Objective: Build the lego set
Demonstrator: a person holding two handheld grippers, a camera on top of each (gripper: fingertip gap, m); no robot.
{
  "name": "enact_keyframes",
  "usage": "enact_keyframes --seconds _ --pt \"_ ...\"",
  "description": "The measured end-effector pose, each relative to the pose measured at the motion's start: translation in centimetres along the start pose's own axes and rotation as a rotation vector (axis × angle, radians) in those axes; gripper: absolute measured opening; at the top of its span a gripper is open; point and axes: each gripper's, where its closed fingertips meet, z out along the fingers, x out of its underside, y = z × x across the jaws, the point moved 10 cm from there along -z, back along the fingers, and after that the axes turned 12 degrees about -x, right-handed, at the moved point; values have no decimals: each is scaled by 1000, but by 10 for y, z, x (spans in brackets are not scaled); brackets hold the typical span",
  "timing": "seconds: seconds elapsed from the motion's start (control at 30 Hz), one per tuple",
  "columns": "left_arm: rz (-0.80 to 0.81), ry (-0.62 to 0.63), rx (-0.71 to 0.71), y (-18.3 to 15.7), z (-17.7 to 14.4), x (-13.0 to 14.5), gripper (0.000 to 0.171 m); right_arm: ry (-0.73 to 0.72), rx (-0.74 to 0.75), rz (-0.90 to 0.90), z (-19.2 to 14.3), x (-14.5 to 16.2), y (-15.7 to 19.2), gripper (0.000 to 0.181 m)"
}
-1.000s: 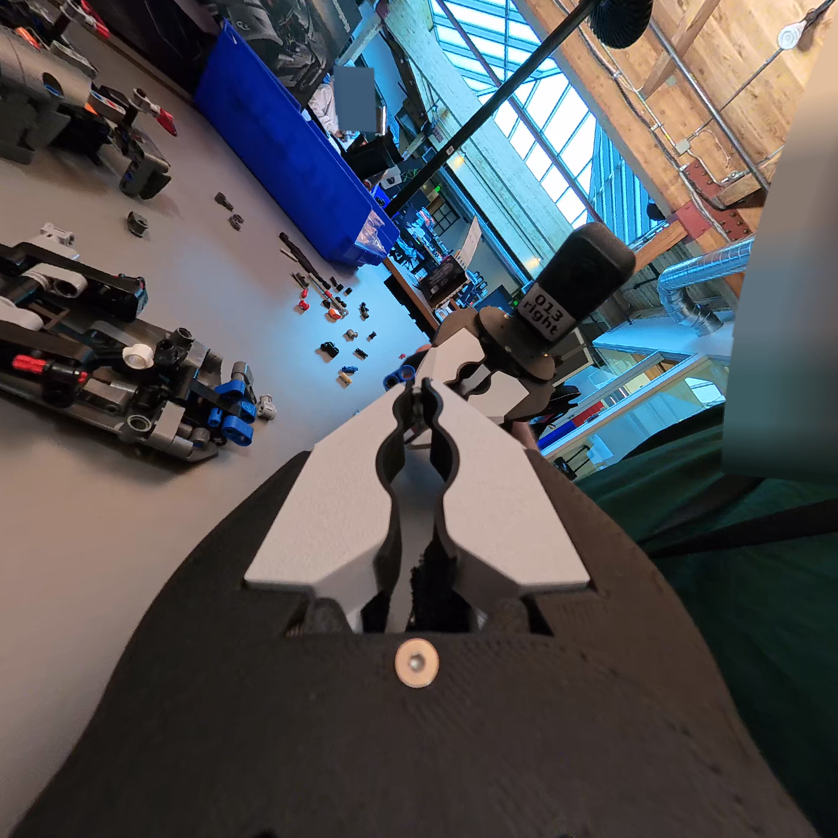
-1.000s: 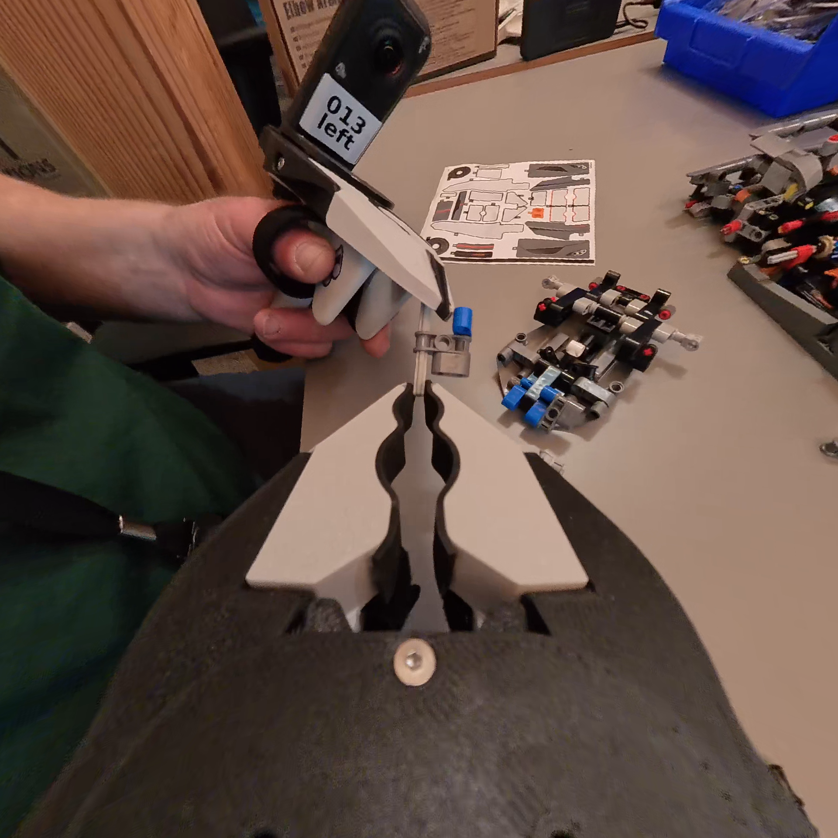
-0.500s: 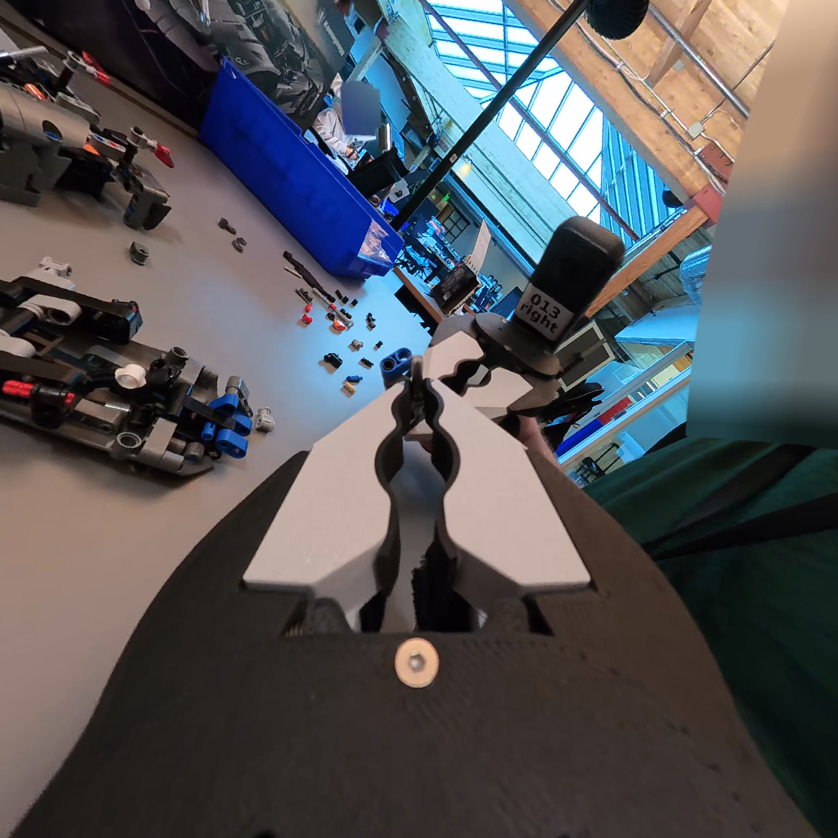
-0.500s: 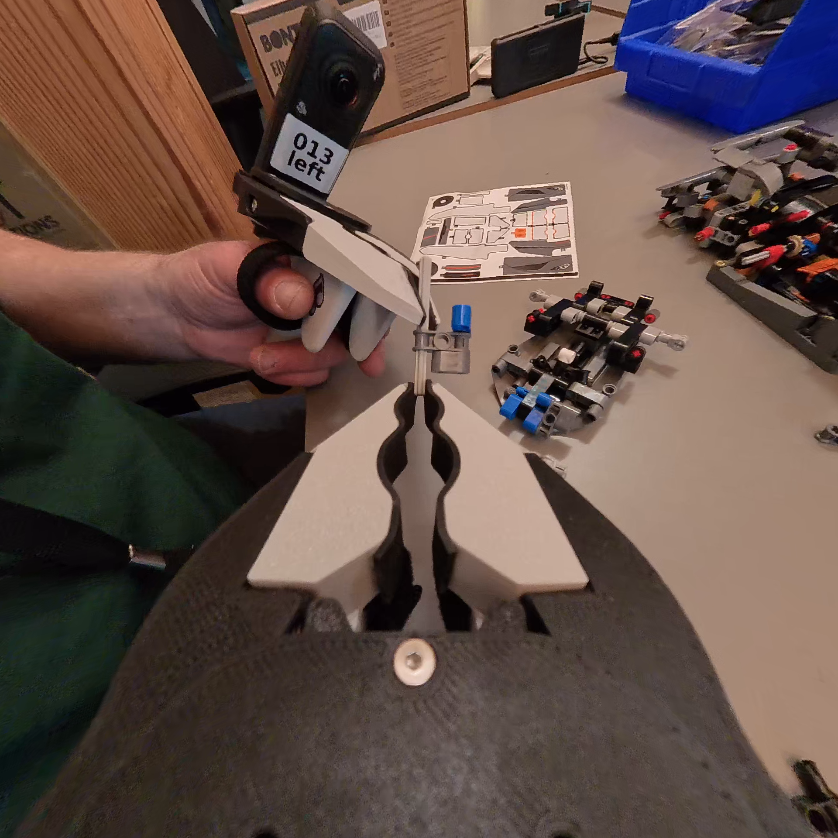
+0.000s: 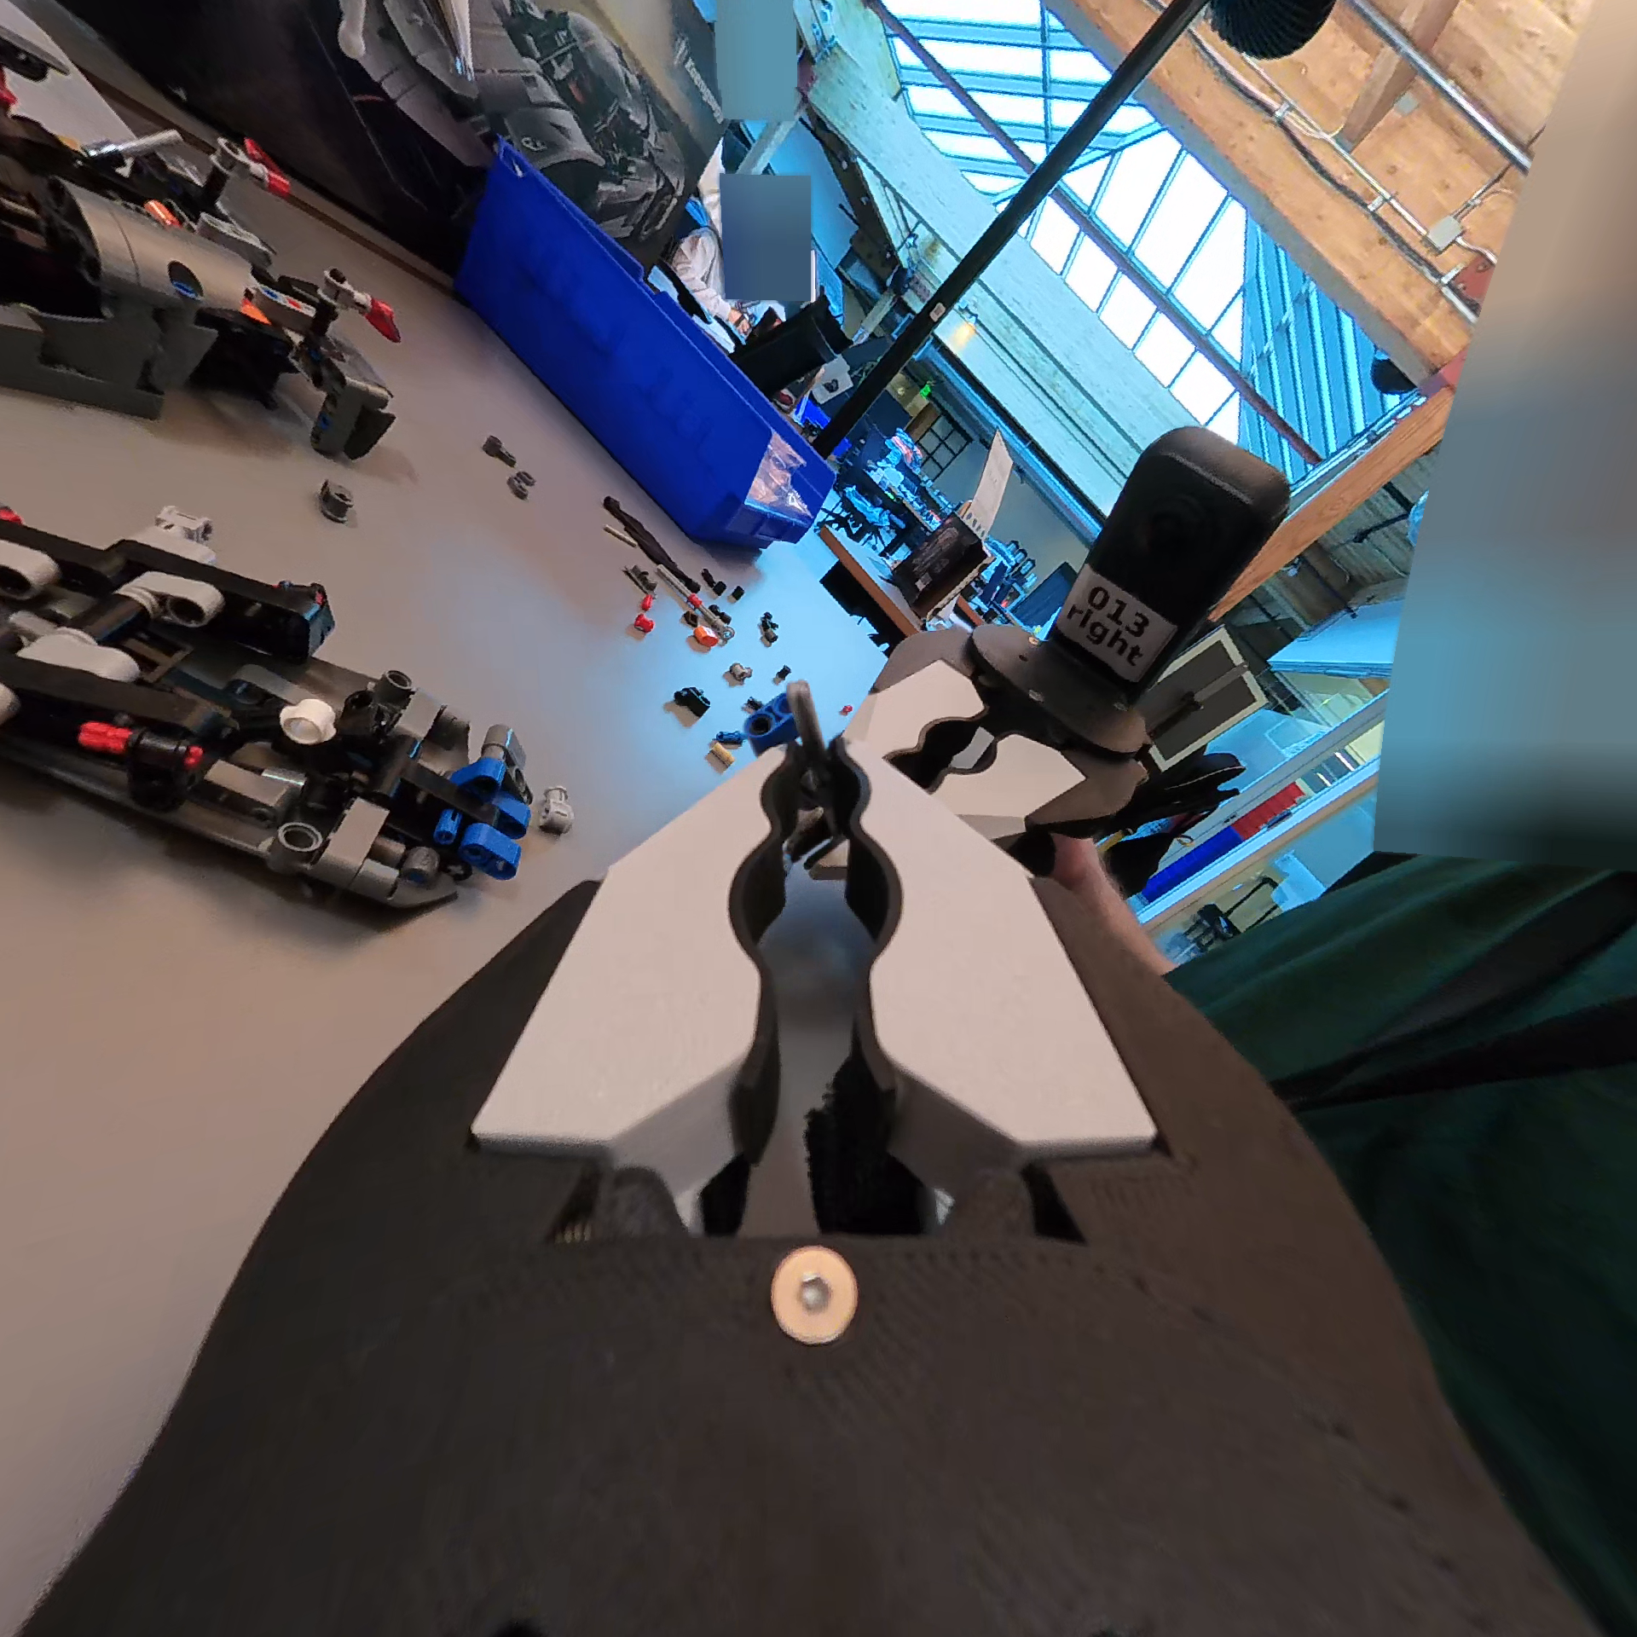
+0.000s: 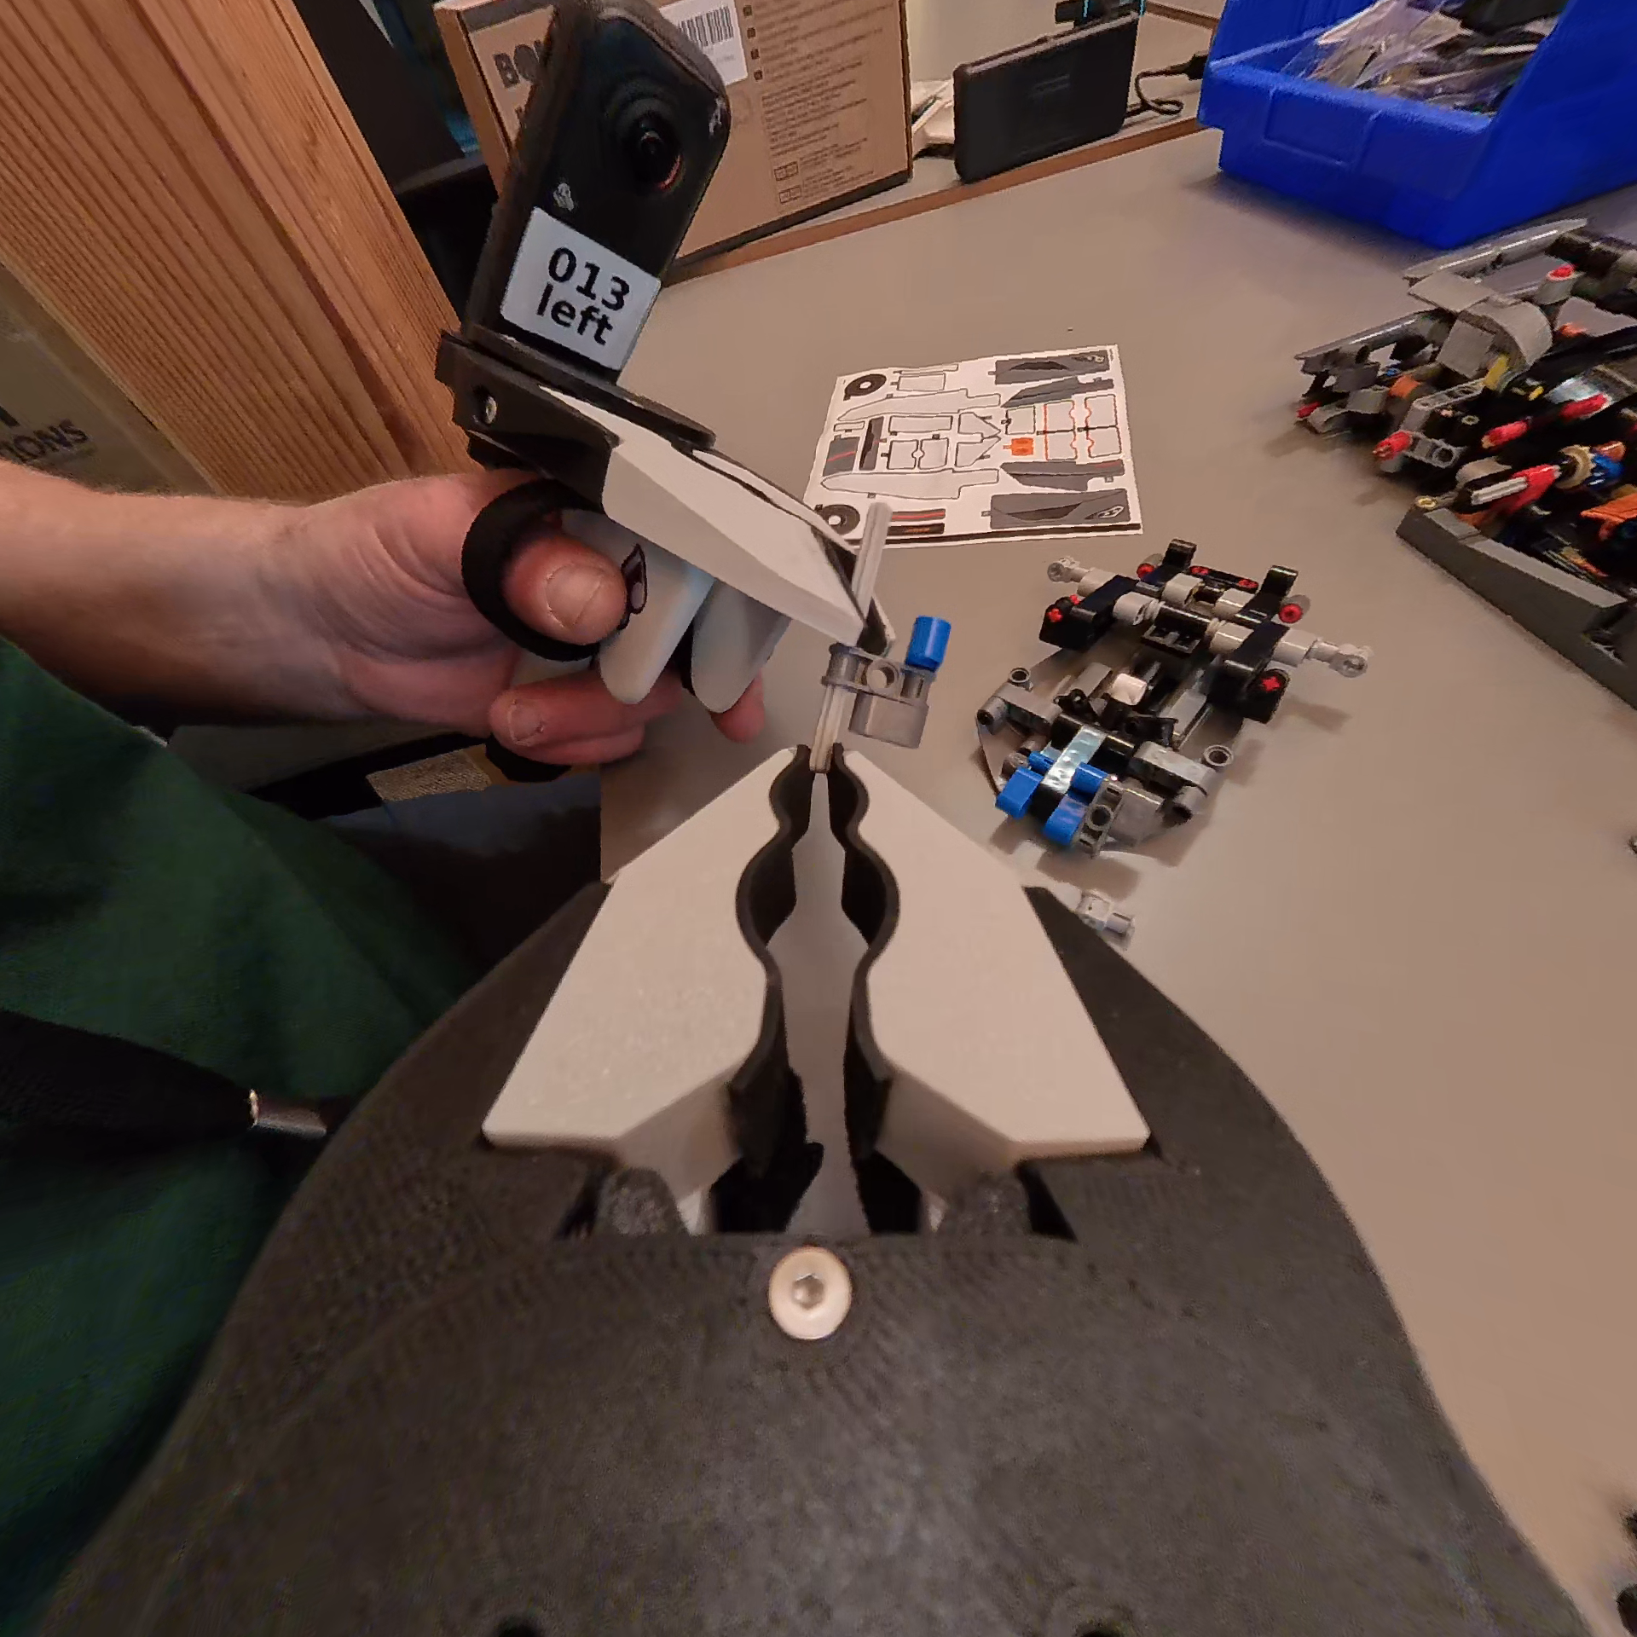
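My right gripper [image 6: 819, 762] is shut on the lower end of a light grey axle [image 6: 857, 576]. The axle runs up through a small grey connector [image 6: 881, 700] that carries a blue pin [image 6: 928, 642]. My left gripper [image 5: 810, 764] is shut on that connector; in the right wrist view its tip [image 6: 868, 624] sits at the connector's top. Both are held in the air over the table's near edge. The right gripper also shows in the left wrist view [image 5: 886, 753], tip to tip with the left. The axle's top [image 5: 804, 709] sticks up past my left fingertips.
A small black, grey and blue car chassis [image 6: 1152, 700] lies on the grey table [image 6: 1329, 1063], with a sticker sheet [image 6: 983, 443] behind it. A larger build [image 6: 1506, 425] and a blue bin [image 6: 1417, 133] stand farther off. Loose small parts [image 5: 700, 611] lie near the bin.
The axle now sticks out farther above the connector than before. Both grippers have stayed shut and have shifted slightly while holding the pieces together.
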Motion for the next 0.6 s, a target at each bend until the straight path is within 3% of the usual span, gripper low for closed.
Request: enact_keyframes --seconds 0.6 --pt "5 46 -162 3 0 10 2 39 19 62 16 13 -2 0"
